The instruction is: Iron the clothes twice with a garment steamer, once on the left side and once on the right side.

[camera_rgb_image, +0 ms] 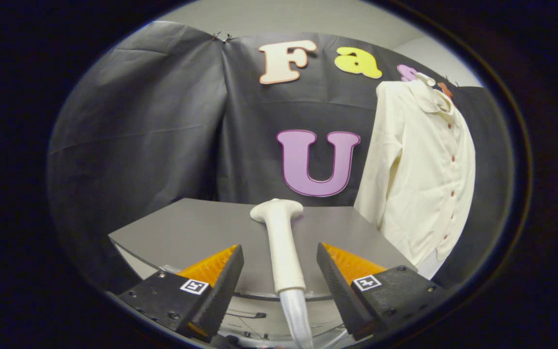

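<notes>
A: What's in front of the gripper [280,264]?

B: Biggest first — the table [201,232] runs out ahead of the fingers, and beyond its far corner, off to the right of the gripper, the shirt [422,169] hangs buttoned against the booth wall. The steamer [281,242] lies on the table, its handle pointing back between the two fingers, its head further ahead. A clear hose [296,315] trails from the handle's near end, down below the fingers.

A: And the fingers?

B: Spread wide, holding nothing. The handle sits in the gap, with room on both sides; neither finger touches it.

A: So the step is the pick-up. How to do it well?

B: I'd say keep the handle centred in the gap and close evenly, so both fingers meet it together — a round, smooth handle may roll if one lands first. Grip on the firm handle, not back on the hose, which looks soft and would likely flex. Then lift gently; the hose may drag as the steamer swings right toward the shirt.
</notes>
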### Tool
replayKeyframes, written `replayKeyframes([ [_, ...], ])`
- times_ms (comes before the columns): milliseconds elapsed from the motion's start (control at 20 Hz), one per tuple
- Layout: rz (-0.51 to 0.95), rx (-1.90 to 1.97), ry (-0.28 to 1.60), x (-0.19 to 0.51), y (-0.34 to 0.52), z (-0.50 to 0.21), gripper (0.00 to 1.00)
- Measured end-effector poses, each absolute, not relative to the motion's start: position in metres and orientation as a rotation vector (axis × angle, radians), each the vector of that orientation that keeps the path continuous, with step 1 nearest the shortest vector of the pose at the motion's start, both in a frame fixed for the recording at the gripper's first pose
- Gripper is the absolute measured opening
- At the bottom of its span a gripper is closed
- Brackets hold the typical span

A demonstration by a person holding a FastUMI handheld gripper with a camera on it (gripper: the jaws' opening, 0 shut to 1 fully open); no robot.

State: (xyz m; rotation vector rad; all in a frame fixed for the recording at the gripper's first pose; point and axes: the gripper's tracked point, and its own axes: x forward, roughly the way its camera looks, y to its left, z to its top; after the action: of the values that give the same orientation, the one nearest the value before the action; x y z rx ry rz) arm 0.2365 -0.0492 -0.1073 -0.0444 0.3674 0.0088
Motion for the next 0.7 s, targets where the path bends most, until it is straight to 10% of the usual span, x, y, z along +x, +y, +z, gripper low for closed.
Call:
replayKeyframes([
  [450,0.028,-0.065,0.495,0.275,-0.045,-0.145,0.82],
  [700,0.0,-0.08,0.482,0.286,-0.057,-0.151,0.45],
])
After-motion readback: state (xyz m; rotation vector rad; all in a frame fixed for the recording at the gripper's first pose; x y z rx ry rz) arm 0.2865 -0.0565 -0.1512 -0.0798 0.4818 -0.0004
